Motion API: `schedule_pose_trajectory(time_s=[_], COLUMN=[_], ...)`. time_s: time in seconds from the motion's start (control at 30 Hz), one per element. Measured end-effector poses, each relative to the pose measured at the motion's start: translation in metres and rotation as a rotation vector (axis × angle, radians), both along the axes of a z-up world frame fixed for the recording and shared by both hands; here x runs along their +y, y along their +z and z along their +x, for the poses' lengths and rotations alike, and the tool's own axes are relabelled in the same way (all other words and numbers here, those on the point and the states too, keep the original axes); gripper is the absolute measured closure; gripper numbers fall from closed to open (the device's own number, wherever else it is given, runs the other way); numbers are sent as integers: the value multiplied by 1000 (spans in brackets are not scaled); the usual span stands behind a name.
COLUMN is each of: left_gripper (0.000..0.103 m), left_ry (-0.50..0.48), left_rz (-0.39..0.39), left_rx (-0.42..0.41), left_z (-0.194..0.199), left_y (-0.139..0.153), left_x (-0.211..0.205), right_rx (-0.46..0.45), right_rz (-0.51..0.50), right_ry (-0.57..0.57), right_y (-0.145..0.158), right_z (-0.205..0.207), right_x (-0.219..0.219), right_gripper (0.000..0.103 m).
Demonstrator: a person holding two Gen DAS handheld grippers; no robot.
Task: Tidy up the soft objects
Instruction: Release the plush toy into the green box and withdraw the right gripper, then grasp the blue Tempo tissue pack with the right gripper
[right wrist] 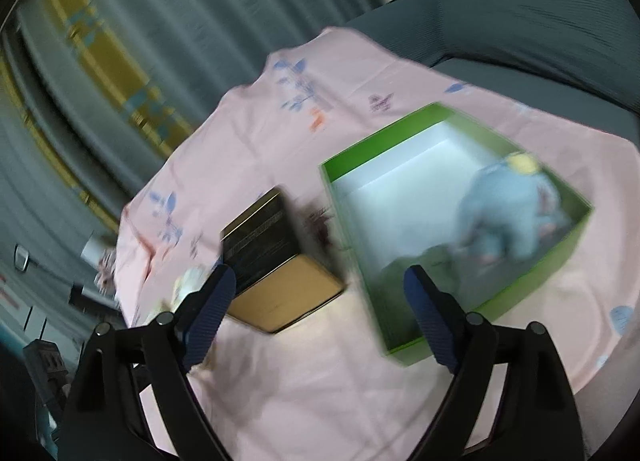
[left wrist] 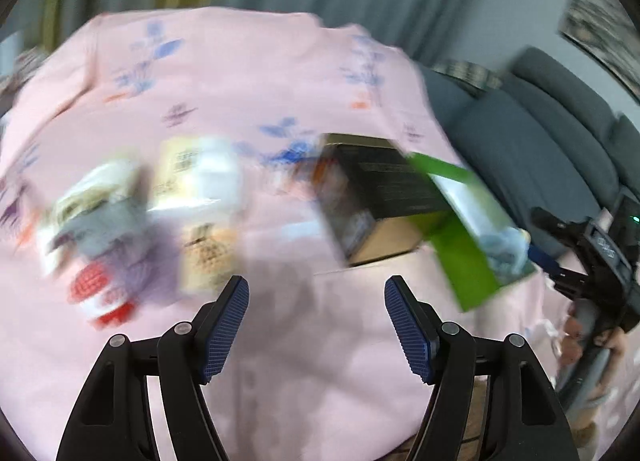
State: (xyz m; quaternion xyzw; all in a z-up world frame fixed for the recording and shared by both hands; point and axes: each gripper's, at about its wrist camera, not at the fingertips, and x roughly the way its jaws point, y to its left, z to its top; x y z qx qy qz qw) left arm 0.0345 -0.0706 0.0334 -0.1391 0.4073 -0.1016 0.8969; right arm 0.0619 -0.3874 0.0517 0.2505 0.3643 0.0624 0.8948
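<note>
Blue-padded, both my left tongs (left wrist: 316, 335) and right tongs (right wrist: 318, 317) hang released over the pink-clothed desk (left wrist: 280, 361). Only the right view shows the pale-blue plush (right wrist: 506, 213) inside the green box (right wrist: 532, 281); only the left shows blurred knitted toys (left wrist: 100, 237).

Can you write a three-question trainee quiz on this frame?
1. True or false: the green box has a light blue soft toy in it.
2. What lies between the fingers of the left hand-held gripper? A) a toy B) nothing C) a box
3. Which box stands just left of the green one in the right wrist view?

Key: 1 true. 2 B; the right hand-held gripper also holds nothing. 3 the black and tan box.
</note>
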Motion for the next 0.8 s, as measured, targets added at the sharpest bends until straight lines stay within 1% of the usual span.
schedule_pose_trajectory(time_s=[0.07, 0.17, 0.23, 0.27, 0.3, 0.33, 0.37, 0.43, 0.47, 0.5, 0.53, 0.6, 0.7, 0.8], left_gripper=[32, 32, 32, 32, 32, 32, 32, 32, 32, 32, 32, 32, 32, 32], left_ry=[50, 109, 149, 164, 175, 188, 196, 214, 223, 233, 238, 239, 234, 229], left_rz=[-12, -31, -42, -49, -56, -66, -71, -82, -83, -86, -89, -112, -106, -98], left_rx=[25, 34, 48, 53, 54, 50, 45, 36, 35, 37, 37, 32, 25, 20], left_z=[-11, -25, -29, -30, -32, -35, -37, -39, -39, -38, -37, -36, -31, -26], left_y=[-8, -17, -24, -26, -27, -29, -30, -32, -33, -35, -37, -42, -48, -57], left_x=[23, 47, 61, 67, 75, 83, 88, 99, 102, 106, 110, 115, 120, 125], right_rx=[9, 31, 37, 45, 65, 75, 91, 127, 146, 177, 198, 266, 355, 401], right_rz=[-4, -15, 3, 10, 21, 24, 23, 8, 2, -3, -11, -61, -142, -207], right_ry=[47, 127, 189, 208, 245, 264, 287, 316, 328, 339, 338, 315, 265, 241], right_y=[0, 1, 3, 3, 2, 2, 1, -1, -2, -6, -9, -20, -38, -51], right_z=[4, 13, 24, 28, 38, 44, 54, 71, 80, 95, 100, 122, 155, 175], right_x=[19, 55, 84, 91, 108, 119, 135, 162, 175, 189, 196, 213, 234, 247], right_gripper=[16, 16, 18, 19, 23, 31, 34, 46, 49, 55, 62, 68, 68, 68])
